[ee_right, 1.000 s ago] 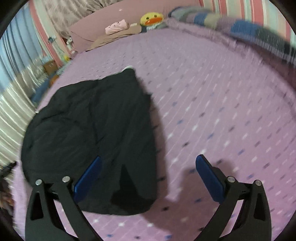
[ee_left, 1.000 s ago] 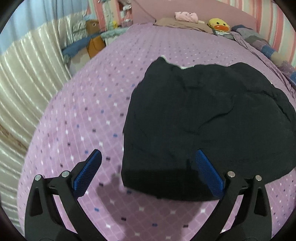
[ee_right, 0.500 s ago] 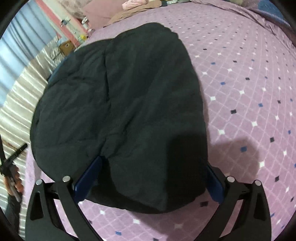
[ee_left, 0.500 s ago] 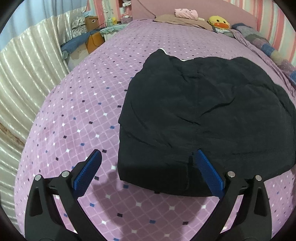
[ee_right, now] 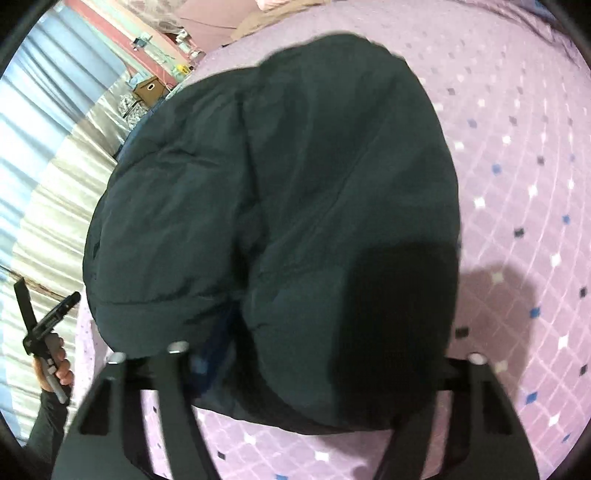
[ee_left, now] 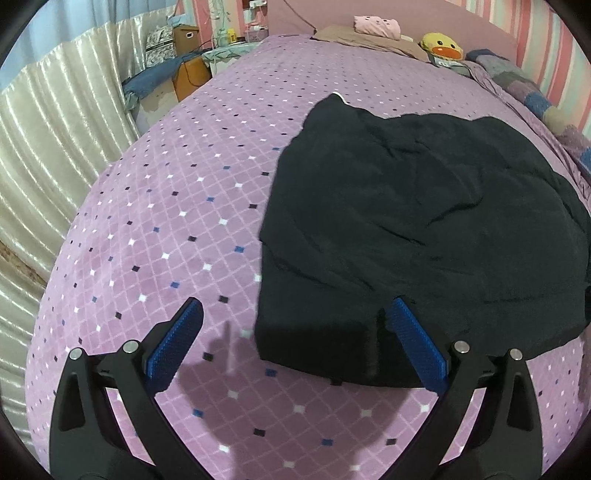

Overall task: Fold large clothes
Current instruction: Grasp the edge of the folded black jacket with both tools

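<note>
The left tongs [ee_left: 291, 332] stand spread at the frame's bottom, straddling the black garment's [ee_left: 424, 229] near corner on the purple bed [ee_left: 166, 221]. The right tongs [ee_right: 314, 365] are closing with the garment's bunched edge between them.

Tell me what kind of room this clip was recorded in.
A bedroom, most likely: the dark garment lies on a bed with a purple diamond-patterned cover, pillows and a duck plush sit at its head, curtains alongside.
</note>
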A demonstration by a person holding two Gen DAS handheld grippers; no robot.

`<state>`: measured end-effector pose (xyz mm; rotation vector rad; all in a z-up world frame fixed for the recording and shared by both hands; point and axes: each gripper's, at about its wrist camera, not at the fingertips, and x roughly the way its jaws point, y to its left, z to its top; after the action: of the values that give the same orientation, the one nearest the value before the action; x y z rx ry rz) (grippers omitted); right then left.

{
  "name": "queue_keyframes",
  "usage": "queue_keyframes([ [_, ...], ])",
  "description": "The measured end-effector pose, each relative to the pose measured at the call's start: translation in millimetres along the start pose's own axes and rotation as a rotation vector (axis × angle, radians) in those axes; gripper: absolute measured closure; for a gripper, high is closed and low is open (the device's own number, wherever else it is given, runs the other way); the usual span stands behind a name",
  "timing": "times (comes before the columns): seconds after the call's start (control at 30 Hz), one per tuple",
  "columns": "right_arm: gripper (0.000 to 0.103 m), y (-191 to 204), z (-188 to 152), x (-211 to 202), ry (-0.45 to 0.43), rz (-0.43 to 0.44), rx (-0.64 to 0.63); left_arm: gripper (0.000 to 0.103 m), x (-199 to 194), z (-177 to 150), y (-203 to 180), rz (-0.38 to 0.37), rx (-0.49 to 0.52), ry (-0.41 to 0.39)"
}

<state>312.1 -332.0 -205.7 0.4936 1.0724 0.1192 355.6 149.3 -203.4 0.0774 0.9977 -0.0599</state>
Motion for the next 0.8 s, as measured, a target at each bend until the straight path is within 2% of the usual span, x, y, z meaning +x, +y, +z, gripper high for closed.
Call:
queue_keyframes([
  [0.07,0.058,7.0,1.6,-1.3,-0.005,-0.020,-0.016,0.003,0.8,1.2,7.5,-0.008,-0.005,0.003],
  [0.17,0.063,14.5,0.5,0.6,-0.008,-0.055,-0.040,0.003,2.7,2.3,13.8,-0.002,0.010,0.005],
  [0.3,0.063,32.1,1.9,4.7,-0.005,-0.131,-0.081,0.003,10.1,8.8,16.7,-0.021,0.021,0.019],
  [0.53,0.063,46.0,2.7,9.3,-0.008,-0.141,-0.072,0.003,39.2,13.4,17.9,-0.094,0.016,0.067],
  [0.63,0.063,44.3,2.9,10.4,-0.006,-0.146,-0.073,0.003,56.9,12.9,18.6,-0.173,0.000,0.100],
  [0.73,0.062,39.2,2.5,9.4,-0.004,-0.141,-0.071,0.003,72.9,10.9,21.4,-0.301,-0.035,0.144],
  [0.8,0.062,39.0,2.6,10.7,-0.004,-0.137,-0.066,0.003,80.2,7.6,20.8,-0.357,-0.045,0.162],
])
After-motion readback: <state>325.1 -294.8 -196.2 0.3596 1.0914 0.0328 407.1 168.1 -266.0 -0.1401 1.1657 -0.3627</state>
